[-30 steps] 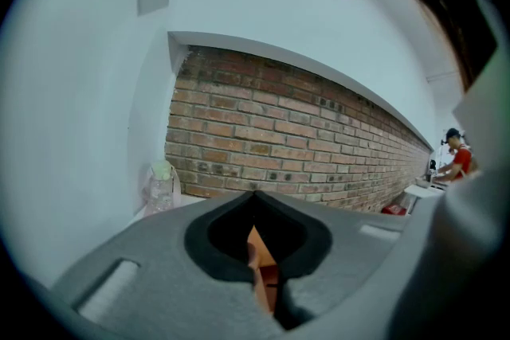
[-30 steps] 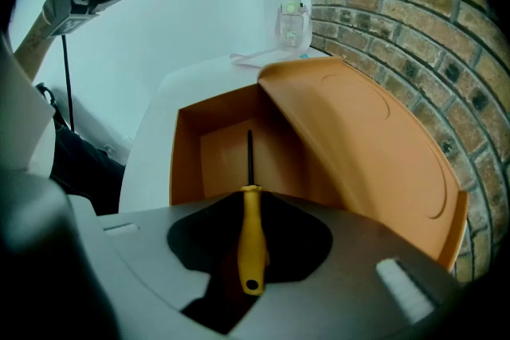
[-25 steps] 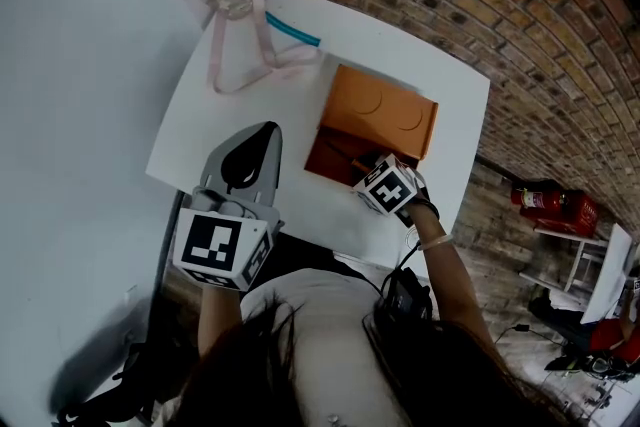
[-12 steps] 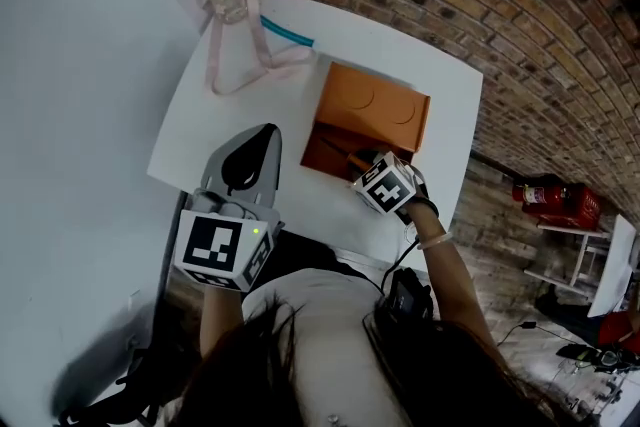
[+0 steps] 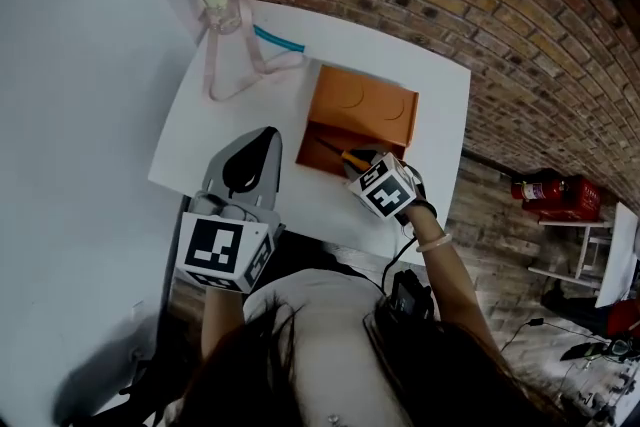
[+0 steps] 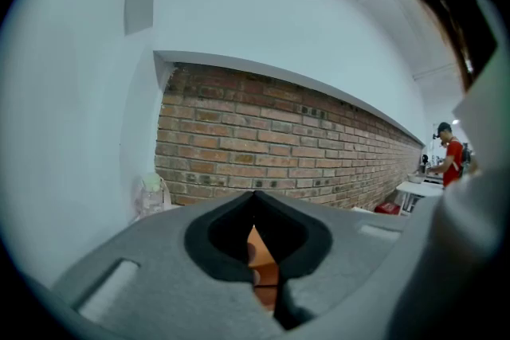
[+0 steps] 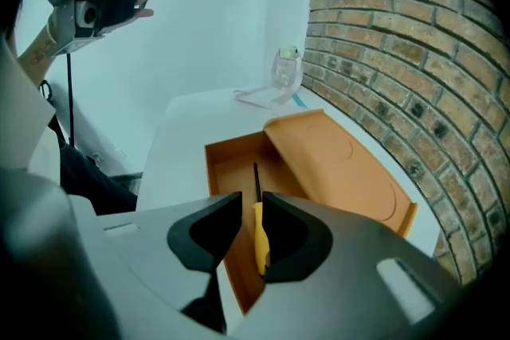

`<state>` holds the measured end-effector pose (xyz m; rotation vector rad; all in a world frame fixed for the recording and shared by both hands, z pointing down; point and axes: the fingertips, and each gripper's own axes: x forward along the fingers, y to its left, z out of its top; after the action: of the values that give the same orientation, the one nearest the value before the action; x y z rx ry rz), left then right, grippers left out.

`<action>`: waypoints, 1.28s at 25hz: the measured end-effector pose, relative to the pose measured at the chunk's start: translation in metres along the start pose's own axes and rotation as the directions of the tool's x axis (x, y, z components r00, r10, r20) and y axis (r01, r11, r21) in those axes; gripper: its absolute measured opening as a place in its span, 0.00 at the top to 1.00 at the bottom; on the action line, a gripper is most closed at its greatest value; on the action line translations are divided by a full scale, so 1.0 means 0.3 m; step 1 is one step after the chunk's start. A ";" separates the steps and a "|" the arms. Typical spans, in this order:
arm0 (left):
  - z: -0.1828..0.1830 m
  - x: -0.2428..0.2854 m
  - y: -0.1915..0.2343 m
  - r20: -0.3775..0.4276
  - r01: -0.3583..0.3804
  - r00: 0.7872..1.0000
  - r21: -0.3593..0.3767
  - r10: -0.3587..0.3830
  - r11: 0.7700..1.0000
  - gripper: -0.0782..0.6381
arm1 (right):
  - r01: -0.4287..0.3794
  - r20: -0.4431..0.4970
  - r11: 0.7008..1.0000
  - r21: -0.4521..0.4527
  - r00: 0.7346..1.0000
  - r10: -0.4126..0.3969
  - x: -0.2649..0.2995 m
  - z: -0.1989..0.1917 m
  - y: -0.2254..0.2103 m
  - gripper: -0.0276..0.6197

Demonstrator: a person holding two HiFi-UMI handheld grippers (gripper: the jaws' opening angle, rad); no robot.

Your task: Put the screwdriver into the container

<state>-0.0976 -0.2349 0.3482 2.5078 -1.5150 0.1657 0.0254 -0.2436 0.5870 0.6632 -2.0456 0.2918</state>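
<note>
An orange container (image 5: 322, 155) stands open on the white table (image 5: 200, 130), its lid (image 5: 362, 101) folded back toward the brick wall. The screwdriver (image 5: 347, 156), yellow-handled with a dark shaft, lies in the container. In the right gripper view the screwdriver (image 7: 258, 235) sits below and between the jaws, shaft pointing into the container (image 7: 231, 163). My right gripper (image 7: 251, 199) hovers at the container's near edge, its jaws closing but still apart, not pressing the handle. My left gripper (image 5: 268, 131) stays raised left of the container, tips together and empty.
A small bottle (image 5: 222, 0) with a pink strap stands at the table's far left corner, a teal stick (image 5: 278, 39) beside it. A brick wall (image 5: 480, 5) runs behind the table. A red extinguisher (image 5: 545, 190) lies on the floor to the right.
The right gripper has drawn back a little toward the person, and the yellow handle now shows in the container ahead of it. The left gripper has not moved.
</note>
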 end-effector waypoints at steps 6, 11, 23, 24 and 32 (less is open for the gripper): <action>0.014 -0.036 -0.041 0.018 0.018 1.000 0.011 -0.018 1.000 0.89 | 0.031 0.066 0.999 0.014 0.997 -0.032 -0.065 0.037 0.017 0.84; 0.031 -0.062 -0.078 0.034 0.035 0.999 0.024 -0.035 0.999 0.89 | 0.067 0.112 0.997 0.032 0.991 -0.070 -0.130 0.059 0.025 0.86; 0.063 -0.134 -0.177 0.069 0.074 0.995 0.045 -0.077 0.996 0.89 | 0.097 0.233 0.985 0.143 0.964 -0.129 -0.310 0.070 0.077 0.91; 0.063 -0.142 -0.183 0.070 0.075 0.994 0.045 -0.078 0.996 0.89 | 0.101 0.244 0.983 0.153 0.960 -0.137 -0.325 0.071 0.081 0.91; 0.061 -0.200 -0.240 0.078 0.093 0.992 0.054 -0.097 0.994 0.89 | 0.101 0.343 0.964 0.246 0.921 -0.184 -0.452 0.079 0.122 0.94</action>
<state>-0.0620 -0.1551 0.3100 2.6496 -1.4338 0.0894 0.0446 -0.1779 0.4620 1.0692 -2.3195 0.3362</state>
